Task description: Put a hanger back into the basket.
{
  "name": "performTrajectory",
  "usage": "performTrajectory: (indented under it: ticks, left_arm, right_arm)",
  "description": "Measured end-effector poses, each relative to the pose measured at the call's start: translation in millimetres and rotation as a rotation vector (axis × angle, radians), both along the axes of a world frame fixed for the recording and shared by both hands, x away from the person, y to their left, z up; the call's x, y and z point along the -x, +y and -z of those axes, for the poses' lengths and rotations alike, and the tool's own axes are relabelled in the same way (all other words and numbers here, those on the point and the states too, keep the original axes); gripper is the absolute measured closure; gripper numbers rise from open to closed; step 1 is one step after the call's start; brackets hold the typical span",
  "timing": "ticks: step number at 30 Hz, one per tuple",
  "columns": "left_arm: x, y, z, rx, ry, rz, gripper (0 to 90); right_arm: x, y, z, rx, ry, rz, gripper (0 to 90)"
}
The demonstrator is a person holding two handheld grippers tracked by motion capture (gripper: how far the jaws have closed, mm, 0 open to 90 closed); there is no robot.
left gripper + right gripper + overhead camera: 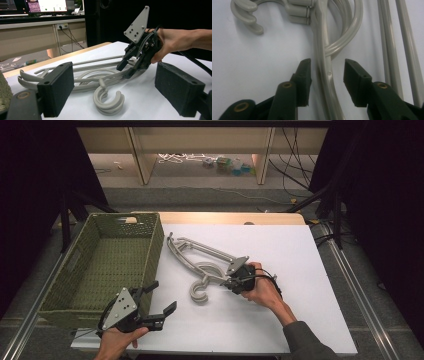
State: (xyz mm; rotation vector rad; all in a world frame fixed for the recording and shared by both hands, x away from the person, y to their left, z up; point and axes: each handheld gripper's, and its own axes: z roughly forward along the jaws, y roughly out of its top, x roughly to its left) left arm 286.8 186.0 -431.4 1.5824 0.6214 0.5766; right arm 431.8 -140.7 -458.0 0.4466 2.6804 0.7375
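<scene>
While right gripper (326,75) straddles the hangers (200,265), jaws apart, ungripped, basket (80,270) sits empty; left gripper (160,312) open, idle.

A stack of pale grey plastic clothes hangers (200,262) lies flat on the white table top (280,320), just to the right of the green woven basket (107,265). Their hooks (108,100), thick open C-shaped curls piled one on another, point toward the person's side of the table. The curved shoulder arms (325,72) and thin straight bars (397,50) run away from the hooks, up and left across the table toward the basket's far corner.
</scene>
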Motion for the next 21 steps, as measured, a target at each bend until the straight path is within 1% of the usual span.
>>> performTrajectory:
  ticks: [3, 6, 11, 13, 17, 19, 21]
  left_arm:
    - [-0.2, 0.2, -0.2, -0.006, -0.006, 0.001, 15.6]
    - [-0.1, -0.3, 0.2, 0.004, 0.001, 0.001, 15.6]
    - [-0.2, -0.4, 0.2, 0.004, 0.001, 0.002, 15.7]
    - [-0.2, -0.6, 0.3, 0.002, 0.002, 0.002, 15.7]
    - [-0.5, -0.7, 0.5, 0.003, 0.003, 0.001, 15.7]
    - [-0.3, -0.7, 0.4, 0.003, 0.003, 0.001, 15.7]
    - [-0.2, -0.7, 0.3, 0.002, 0.002, 0.002, 15.7]
  right_arm:
    - [-1.1, 1.2, 1.1, 0.008, 0.007, -0.01, 63.5]
    - [-2.2, 1.8, 2.6, 0.018, 0.01, -0.022, 66.7]
    - [-4.4, 1.4, 3.7, 0.031, 0.02, -0.035, 70.2]
    - [-5.5, 1.6, 4.9, 0.037, 0.023, -0.049, 74.0]
    - [-5.8, 2.2, 4.5, 0.041, 0.023, -0.062, 75.1]
    - [-5.4, 4.1, 3.8, 0.054, 0.016, -0.079, 76.2]
    - [-5.5, 4.2, 3.3, 0.055, 0.013, -0.084, 76.8]
